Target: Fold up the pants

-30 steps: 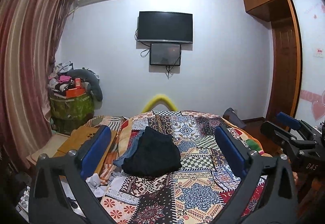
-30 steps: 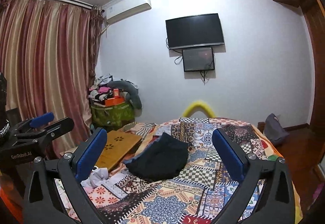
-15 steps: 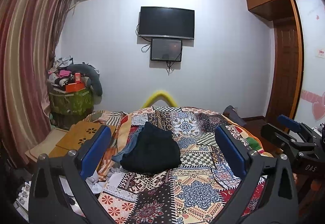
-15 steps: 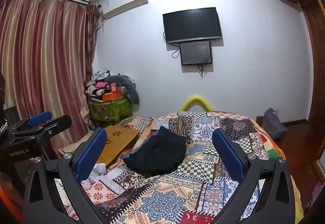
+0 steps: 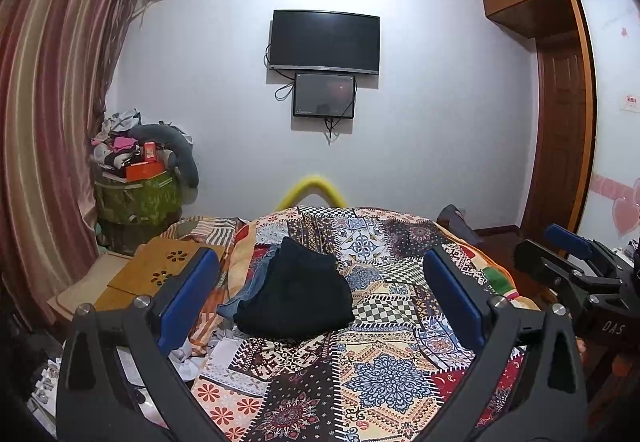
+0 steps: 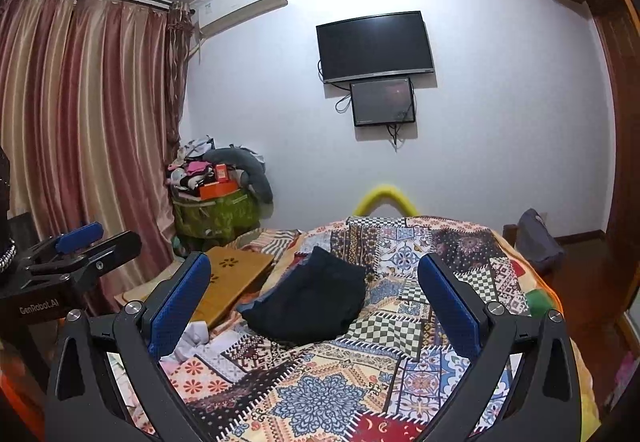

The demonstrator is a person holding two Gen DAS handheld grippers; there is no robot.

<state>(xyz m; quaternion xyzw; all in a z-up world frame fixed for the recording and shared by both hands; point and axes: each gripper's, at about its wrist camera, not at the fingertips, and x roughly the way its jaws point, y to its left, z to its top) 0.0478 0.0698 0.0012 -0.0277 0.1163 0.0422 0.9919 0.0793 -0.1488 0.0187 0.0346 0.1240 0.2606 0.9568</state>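
Black pants [image 5: 298, 292] lie folded in a pile on the patchwork bedspread [image 5: 384, 374], on top of a blue denim garment [image 5: 250, 288]. The pile also shows in the right wrist view [image 6: 310, 304]. My left gripper [image 5: 320, 298] is open and empty, held above the near part of the bed, well short of the pants. My right gripper [image 6: 314, 306] is open and empty too, at about the same distance. Each gripper shows at the edge of the other's view: the right one [image 5: 576, 266] and the left one [image 6: 72, 254].
A wooden lap desk [image 6: 232, 282] lies left of the bed. White cloths [image 5: 192, 356] lie at the bed's left edge. A green bin piled with clutter [image 5: 138, 197] stands by the curtain [image 5: 44, 121]. A yellow headboard arc [image 5: 310, 187] rises behind the bed.
Both views have tilted slightly up, so the bed and the pants sit a little lower in frame. Both grippers stay open and empty.
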